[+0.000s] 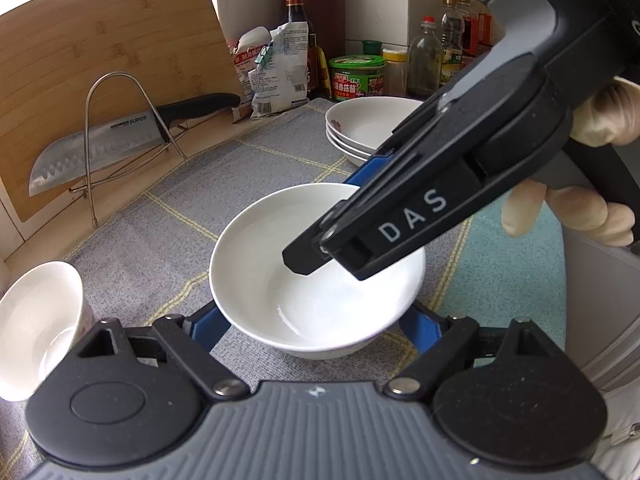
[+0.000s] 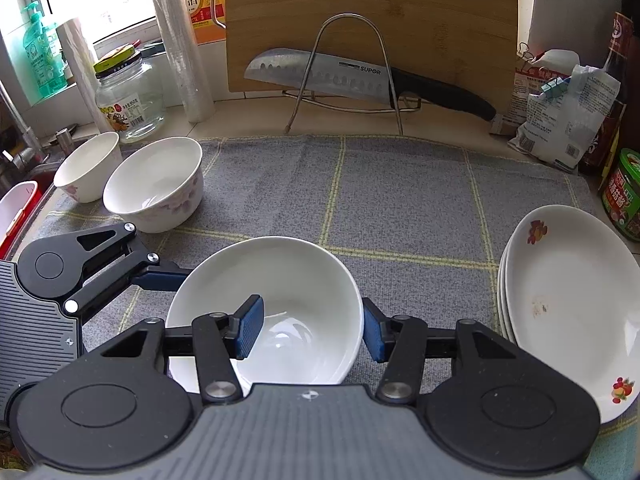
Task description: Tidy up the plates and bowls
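Note:
A plain white bowl (image 1: 316, 280) (image 2: 288, 276) is low over the grey checked cloth (image 2: 400, 200); I cannot tell whether it touches the cloth. My left gripper (image 1: 316, 332) has its blue fingers (image 2: 160, 280) pressed against opposite sides of the bowl's lower wall. My right gripper (image 2: 312, 332) (image 1: 328, 220) straddles the rim, with one pad (image 2: 250, 328) inside and the other against the outside wall. A stack of flowered plates (image 2: 568, 300) (image 1: 368, 124) sits to the right. Two flower-patterned bowls (image 2: 156, 184) (image 2: 88, 168) stand at the left.
A knife (image 2: 320, 76) lies in a wire rack in front of an upright cutting board (image 2: 368, 8). Packets, jars and bottles (image 1: 356, 76) crowd the back right corner. A glass jar (image 2: 128, 96) and a sink edge (image 2: 24, 184) are at the left.

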Available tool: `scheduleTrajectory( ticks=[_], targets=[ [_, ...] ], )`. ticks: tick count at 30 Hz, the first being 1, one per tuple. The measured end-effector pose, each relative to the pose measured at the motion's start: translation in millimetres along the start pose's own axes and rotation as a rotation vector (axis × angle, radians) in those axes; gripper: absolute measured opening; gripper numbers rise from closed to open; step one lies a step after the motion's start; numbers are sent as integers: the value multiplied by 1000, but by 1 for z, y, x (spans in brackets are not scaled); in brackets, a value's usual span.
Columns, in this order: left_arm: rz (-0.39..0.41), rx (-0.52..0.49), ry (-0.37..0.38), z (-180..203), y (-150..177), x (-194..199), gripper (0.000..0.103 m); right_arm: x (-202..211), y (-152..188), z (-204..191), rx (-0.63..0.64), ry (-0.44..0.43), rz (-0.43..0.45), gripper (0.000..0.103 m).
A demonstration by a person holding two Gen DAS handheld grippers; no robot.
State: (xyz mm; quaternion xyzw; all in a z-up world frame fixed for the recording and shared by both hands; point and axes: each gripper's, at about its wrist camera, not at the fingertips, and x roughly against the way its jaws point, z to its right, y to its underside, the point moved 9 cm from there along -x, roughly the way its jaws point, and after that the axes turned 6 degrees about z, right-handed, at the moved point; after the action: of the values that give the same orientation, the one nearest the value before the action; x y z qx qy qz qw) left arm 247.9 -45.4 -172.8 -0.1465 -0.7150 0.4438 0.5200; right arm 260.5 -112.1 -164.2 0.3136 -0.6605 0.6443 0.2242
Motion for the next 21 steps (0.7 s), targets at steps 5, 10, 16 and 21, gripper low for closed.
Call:
scheduleTrajectory(
  ticks=[5,10,16,21],
  targets=[
    [-3,8,-5,-1,0,-2,90,-5,0,1,-5,-5,-4,58],
    [-16,2,-11,-1,4,-4,91,-9,2,-2,-9,-37,-14,75],
    [-3,26,-54,-8,11,10,99,-1,1,-3,-18,-11,10,91],
    [11,128,-104,-26,21,39,101,14,-5,-6,-19,29,59,103]
  ],
)
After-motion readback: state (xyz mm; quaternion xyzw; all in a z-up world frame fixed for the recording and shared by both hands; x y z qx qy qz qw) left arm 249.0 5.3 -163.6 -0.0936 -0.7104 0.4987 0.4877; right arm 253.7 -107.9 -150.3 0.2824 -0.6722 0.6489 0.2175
